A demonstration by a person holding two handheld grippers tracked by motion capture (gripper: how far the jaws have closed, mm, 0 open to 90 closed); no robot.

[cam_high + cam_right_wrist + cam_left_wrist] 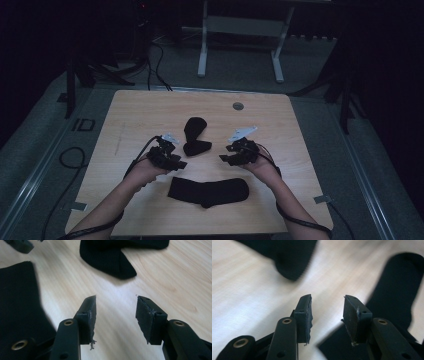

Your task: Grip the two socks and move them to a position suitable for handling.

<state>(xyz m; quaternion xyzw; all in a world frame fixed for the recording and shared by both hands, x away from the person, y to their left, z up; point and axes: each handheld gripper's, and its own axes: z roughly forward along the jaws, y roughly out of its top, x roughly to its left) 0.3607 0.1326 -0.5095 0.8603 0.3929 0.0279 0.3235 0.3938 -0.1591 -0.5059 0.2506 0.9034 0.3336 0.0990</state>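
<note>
Between both open jaws lies bare table [130, 107], socks [207, 192] beside.

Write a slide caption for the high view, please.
Two hand-held grippers, left and right, both open, hover between two black socks on a wooden table.

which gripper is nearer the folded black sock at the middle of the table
Left. The left gripper sits just left of the folded black fabric sock, jaws open. The right gripper is a little farther off, to its right, jaws also open.
</note>
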